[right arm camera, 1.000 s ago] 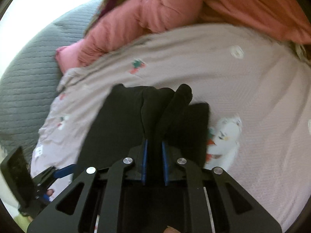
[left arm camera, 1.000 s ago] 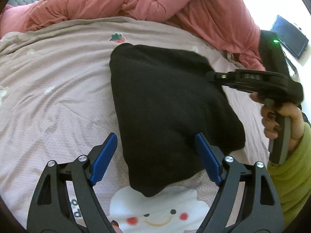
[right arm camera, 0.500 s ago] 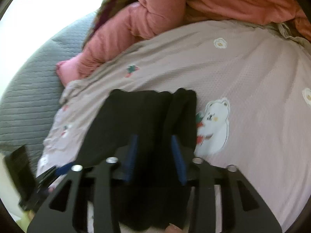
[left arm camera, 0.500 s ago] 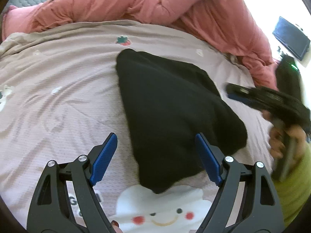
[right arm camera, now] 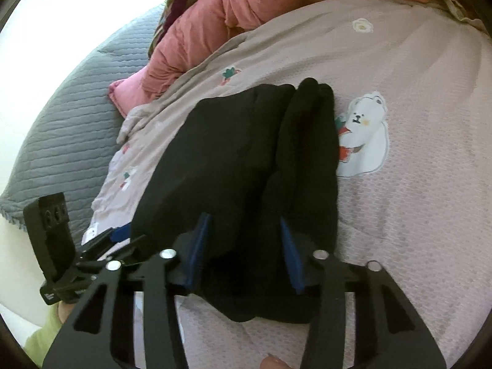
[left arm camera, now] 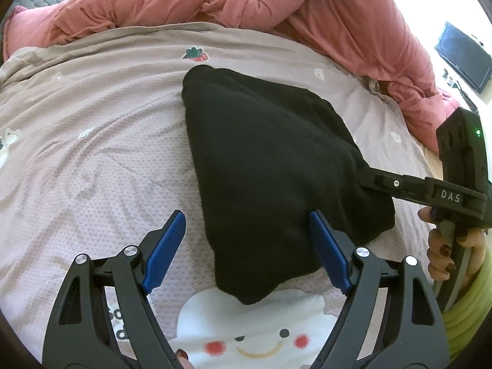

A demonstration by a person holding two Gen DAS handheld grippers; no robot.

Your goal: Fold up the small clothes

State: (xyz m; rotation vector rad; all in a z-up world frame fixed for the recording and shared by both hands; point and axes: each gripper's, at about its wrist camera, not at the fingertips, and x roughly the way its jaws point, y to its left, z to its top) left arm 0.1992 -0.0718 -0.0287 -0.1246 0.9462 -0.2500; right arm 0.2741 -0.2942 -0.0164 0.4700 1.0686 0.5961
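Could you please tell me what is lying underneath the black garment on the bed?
The black garment lies on the printed pinkish bedsheet, overlapping a white smiling cartoon print. Whatever sits beneath its middle is covered.

The right gripper (right arm camera: 243, 246) has released the black garment (right arm camera: 243, 166).

1 black garment (left arm camera: 270, 166), 2 grippers: left gripper (left arm camera: 246, 246), right gripper (right arm camera: 243, 246), 1 pink bedsheet (left arm camera: 92, 153), 1 red quilt (left arm camera: 215, 0), 1 grey blanket (right arm camera: 61, 123), 1 dark screen (left arm camera: 464, 57)

Matt black fleecy garment (left arm camera: 270, 166); waffle-textured cloth sheet (left arm camera: 92, 160); puffy pink quilt (left arm camera: 215, 0); claw pads (left arm camera: 164, 252) ribbed blue plastic.
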